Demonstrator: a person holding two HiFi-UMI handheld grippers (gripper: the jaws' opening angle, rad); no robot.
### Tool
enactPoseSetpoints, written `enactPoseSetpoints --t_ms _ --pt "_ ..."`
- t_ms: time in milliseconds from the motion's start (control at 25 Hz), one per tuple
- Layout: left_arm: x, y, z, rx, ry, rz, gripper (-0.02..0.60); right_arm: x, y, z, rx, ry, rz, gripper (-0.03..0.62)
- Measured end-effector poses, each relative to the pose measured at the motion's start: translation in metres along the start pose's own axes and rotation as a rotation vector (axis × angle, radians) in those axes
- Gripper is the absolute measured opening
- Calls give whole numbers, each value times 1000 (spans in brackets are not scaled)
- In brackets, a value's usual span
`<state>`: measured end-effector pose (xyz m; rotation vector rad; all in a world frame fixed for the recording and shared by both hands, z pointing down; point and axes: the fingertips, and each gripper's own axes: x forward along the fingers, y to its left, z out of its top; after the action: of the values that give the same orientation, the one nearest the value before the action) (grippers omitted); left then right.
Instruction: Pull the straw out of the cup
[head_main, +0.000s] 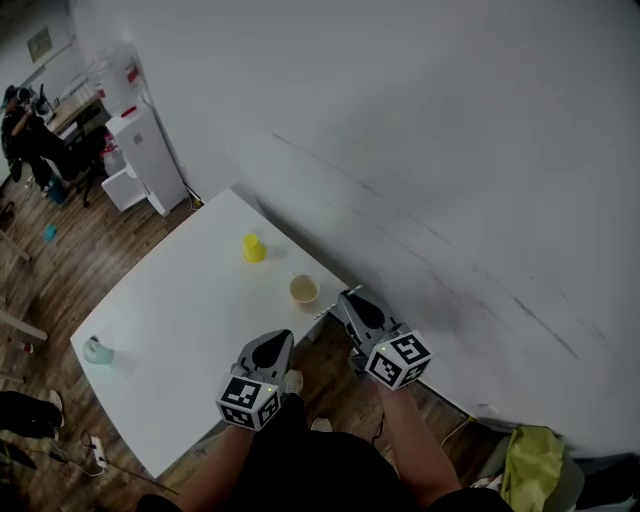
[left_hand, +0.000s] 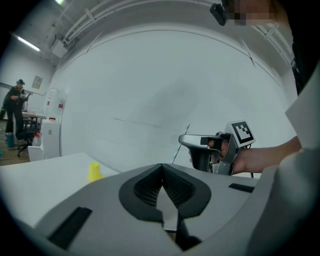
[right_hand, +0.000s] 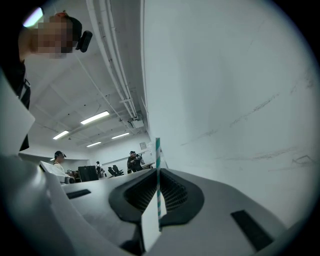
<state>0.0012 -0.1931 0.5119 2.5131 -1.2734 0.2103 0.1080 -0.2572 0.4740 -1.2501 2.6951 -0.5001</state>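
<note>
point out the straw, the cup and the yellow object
straw (right_hand: 158, 165), right gripper view, striped shaft between the jaws
cup (head_main: 304, 301), head view, its near rim
yellow object (head_main: 254, 249), head view, its body

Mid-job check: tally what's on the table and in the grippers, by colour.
Yellow cup: 1
Beige cup: 1
Pale teal item, kind unclear: 1
Teal-and-white striped straw, in the right gripper: 1
Total: 4
</note>
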Motion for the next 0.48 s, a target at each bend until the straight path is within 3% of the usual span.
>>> enactPoseSetpoints --t_ms 480 --pt "-40 -47 1 22 -52 -4 14 -74 17 11 38 -79 -14 35"
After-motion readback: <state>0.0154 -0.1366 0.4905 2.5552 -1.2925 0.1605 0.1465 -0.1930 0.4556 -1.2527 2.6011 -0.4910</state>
